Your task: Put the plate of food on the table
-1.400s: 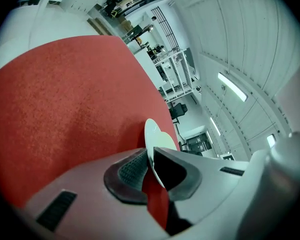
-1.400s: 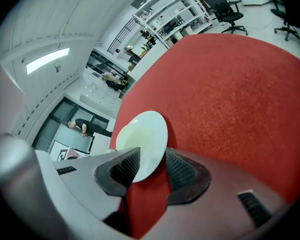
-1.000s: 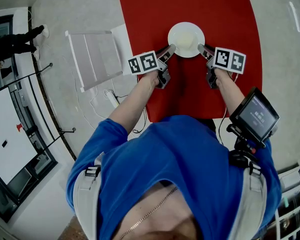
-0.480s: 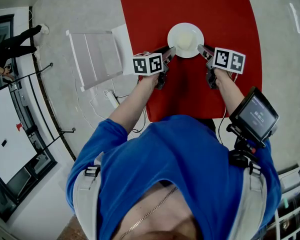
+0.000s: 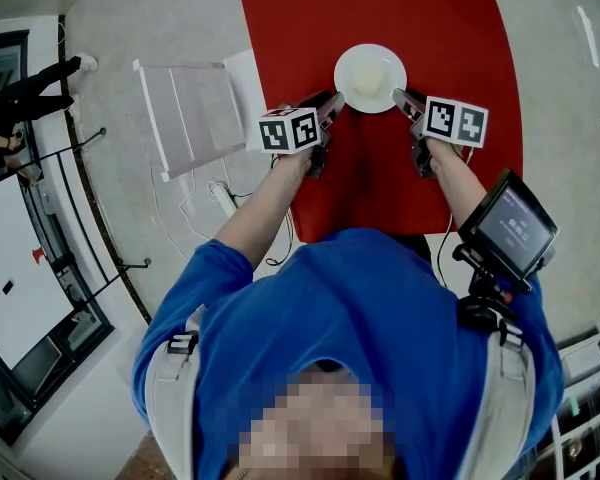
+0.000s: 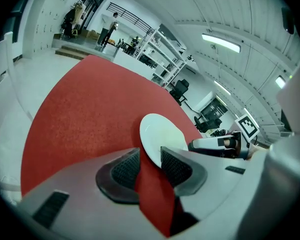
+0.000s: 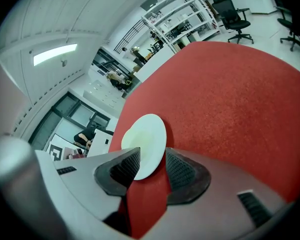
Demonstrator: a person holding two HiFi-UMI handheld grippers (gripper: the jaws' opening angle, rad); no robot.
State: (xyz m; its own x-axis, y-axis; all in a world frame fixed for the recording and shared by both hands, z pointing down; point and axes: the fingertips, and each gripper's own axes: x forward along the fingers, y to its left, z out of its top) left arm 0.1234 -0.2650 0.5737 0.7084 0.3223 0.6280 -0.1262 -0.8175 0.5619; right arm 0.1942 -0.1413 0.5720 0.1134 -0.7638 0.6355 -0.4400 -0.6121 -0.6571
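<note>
The plate of food (image 5: 370, 78) is being borne flat by the red table (image 5: 440, 28), with pale food lying at its middle. Its left rim is being straddled by the left gripper (image 5: 332, 101), whose jaws have just been opening and are standing wide, the pads off the rim. The right rim is being straddled likewise by the right gripper (image 5: 401, 96), jaws parted, nothing being clasped

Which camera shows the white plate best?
The head view: it looks down on the whole round plate, pale food inside, on the red table. Both gripper views see it slanted from low down, its near rim hidden.
</note>
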